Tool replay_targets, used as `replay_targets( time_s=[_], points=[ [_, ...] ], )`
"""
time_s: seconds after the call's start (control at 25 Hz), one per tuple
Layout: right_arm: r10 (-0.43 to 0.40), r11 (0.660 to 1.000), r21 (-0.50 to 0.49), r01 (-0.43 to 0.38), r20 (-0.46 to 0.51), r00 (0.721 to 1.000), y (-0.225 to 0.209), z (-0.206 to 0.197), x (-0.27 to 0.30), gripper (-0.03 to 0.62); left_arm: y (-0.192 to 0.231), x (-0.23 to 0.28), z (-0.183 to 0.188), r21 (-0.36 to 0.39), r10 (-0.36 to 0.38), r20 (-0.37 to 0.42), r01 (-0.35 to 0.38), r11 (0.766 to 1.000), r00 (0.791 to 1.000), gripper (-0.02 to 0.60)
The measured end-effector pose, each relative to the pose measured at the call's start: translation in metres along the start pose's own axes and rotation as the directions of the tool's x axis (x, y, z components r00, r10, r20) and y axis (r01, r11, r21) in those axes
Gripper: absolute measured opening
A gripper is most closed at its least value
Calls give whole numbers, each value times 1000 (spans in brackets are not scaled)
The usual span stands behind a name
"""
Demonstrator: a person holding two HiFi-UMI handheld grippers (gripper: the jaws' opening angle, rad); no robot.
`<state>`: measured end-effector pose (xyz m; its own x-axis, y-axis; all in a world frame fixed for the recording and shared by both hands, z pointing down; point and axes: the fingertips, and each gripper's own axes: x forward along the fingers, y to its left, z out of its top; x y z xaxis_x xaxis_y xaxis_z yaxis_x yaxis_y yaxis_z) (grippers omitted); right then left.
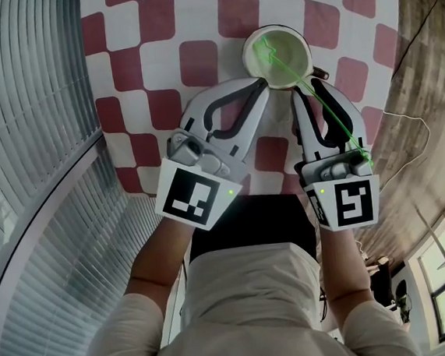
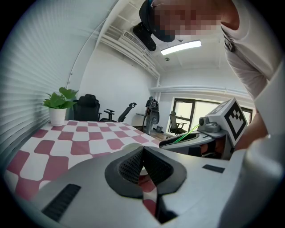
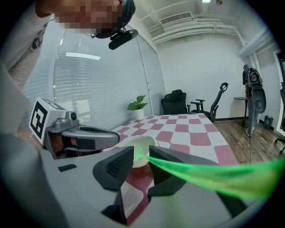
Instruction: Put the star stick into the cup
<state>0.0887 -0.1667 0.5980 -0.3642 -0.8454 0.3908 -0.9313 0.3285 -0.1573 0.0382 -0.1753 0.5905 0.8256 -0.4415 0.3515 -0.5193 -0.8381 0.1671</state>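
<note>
A cream cup (image 1: 277, 54) stands on the red-and-white checked tablecloth (image 1: 165, 69). The green star stick (image 1: 317, 101) leans out of it, star end inside the cup and the far end resting on top of my right gripper. My right gripper (image 1: 305, 87) sits just near side of the cup. In the right gripper view it (image 3: 140, 156) is open, and the stick (image 3: 200, 171) lies over the right finger (image 3: 162, 171), not pinched, with the cup (image 3: 139, 149) behind the gap. My left gripper (image 1: 259, 85) points at the cup's near-left side; its pads meet (image 2: 142, 151), with nothing seen between them.
A potted plant (image 2: 58, 107) stands at the table's far corner by the slatted blind (image 1: 21, 114). Office chairs (image 3: 178, 102) and wooden floor (image 1: 428, 114) lie beyond the table's right edge. The person's torso is close behind both grippers.
</note>
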Motion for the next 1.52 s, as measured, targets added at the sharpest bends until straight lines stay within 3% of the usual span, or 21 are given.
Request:
replay_targets(
  time_s=[0.4, 0.64, 0.8, 1.28, 1.52],
  points=[
    [-19, 999, 32, 20, -23, 1000, -2, -19, -4, 181, -9, -6, -12, 1, -6, -5, 6, 1000, 1000, 31],
    [-16, 999, 42, 18, -50, 999, 5, -28, -18, 175, -19, -14, -13, 6, -6, -7, 6, 1000, 1000, 31],
    [-3, 999, 38, 5, -52, 999, 14, -27, -32, 133, -30, -24, -11, 12, -10, -8, 10, 1000, 1000, 31],
    [48, 998, -30, -48, 13, 999, 46, 29, -75, 61, -55, -56, 32, 22, 16, 52, -18, 1000, 999, 31],
    [80, 995, -68, -76, 48, 996, 65, 74, -95, 43, -61, -79, 85, -61, 45, 152, -36, 998, 987, 31]
  ],
)
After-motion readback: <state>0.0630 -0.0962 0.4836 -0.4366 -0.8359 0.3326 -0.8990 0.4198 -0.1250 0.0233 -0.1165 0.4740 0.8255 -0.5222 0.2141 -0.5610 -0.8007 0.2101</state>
